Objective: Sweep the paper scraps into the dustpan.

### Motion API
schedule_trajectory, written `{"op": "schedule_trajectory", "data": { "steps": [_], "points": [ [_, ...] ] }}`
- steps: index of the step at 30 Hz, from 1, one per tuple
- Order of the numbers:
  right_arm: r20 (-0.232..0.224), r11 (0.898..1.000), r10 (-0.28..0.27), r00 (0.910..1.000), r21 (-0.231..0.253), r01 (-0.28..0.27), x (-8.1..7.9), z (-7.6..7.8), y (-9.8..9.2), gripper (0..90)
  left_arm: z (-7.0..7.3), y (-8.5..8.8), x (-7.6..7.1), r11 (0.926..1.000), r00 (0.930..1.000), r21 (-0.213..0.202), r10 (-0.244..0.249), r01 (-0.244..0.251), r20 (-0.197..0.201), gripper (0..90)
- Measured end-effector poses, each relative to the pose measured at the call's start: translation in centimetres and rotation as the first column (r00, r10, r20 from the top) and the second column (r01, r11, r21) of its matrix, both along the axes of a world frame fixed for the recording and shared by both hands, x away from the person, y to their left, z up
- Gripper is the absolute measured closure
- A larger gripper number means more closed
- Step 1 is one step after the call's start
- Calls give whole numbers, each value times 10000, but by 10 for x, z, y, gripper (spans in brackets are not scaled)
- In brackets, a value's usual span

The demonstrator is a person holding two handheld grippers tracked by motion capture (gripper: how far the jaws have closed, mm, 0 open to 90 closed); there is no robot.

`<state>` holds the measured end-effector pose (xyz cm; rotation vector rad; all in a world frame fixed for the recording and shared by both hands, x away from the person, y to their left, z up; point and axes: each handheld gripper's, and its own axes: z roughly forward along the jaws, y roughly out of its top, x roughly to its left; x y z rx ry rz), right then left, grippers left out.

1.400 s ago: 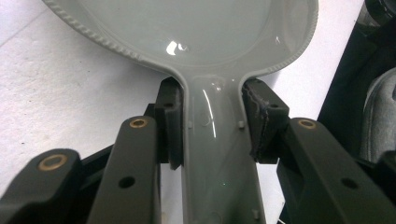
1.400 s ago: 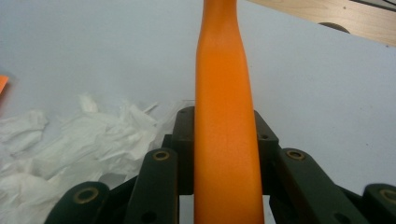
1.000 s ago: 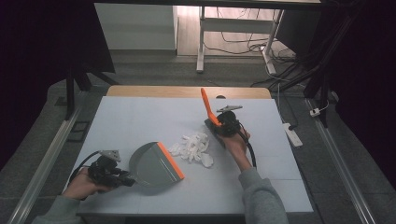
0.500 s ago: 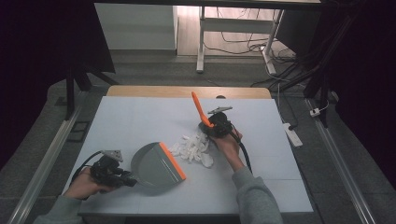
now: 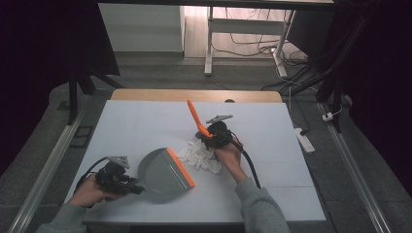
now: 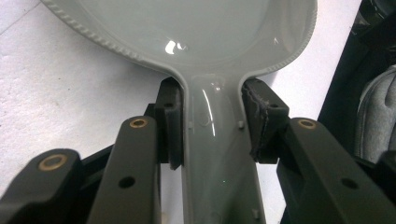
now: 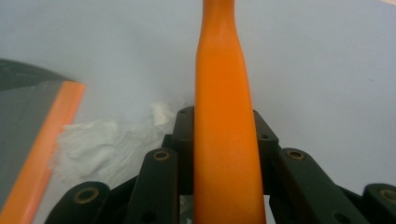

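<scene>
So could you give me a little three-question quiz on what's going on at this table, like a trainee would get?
1. True or false: the left gripper is shut on the grey dustpan handle.
2. What colour is the brush handle in the right gripper?
3. The white crumpled paper lies: A) inside the dustpan, B) on the table beside the dustpan's orange edge, C) on the floor.

Key: 1 true; 2 orange; 3 B.

A white power strip [image 5: 302,138] lies on the grey floor right of the table [image 5: 141,126], cables [image 5: 248,47] beyond.
</scene>
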<state>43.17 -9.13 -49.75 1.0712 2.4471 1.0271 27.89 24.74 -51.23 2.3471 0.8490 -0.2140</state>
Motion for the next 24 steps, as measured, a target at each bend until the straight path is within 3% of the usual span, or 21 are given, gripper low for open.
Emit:
{"op": "schedule_trajectory", "data": {
  "steps": [8,13,16,24],
  "points": [
    [-71,9953,965,9953,89,-964,-23,0,24,705,0,-1,0,10000,10000,-9,49,-49,-21,615],
    [-89,9836,1761,9843,403,-1756,-37,8,33,705,0,-1,0,10000,10000,-8,56,-56,-17,615],
    [269,9846,1577,9871,719,-1593,-39,20,26,705,0,-2,0,10000,10000,-2,60,-60,-16,615],
    [807,9970,620,9948,410,-655,-34,37,-7,705,0,-2,-1,10000,10000,11,43,-43,20,615]
  ]
}}
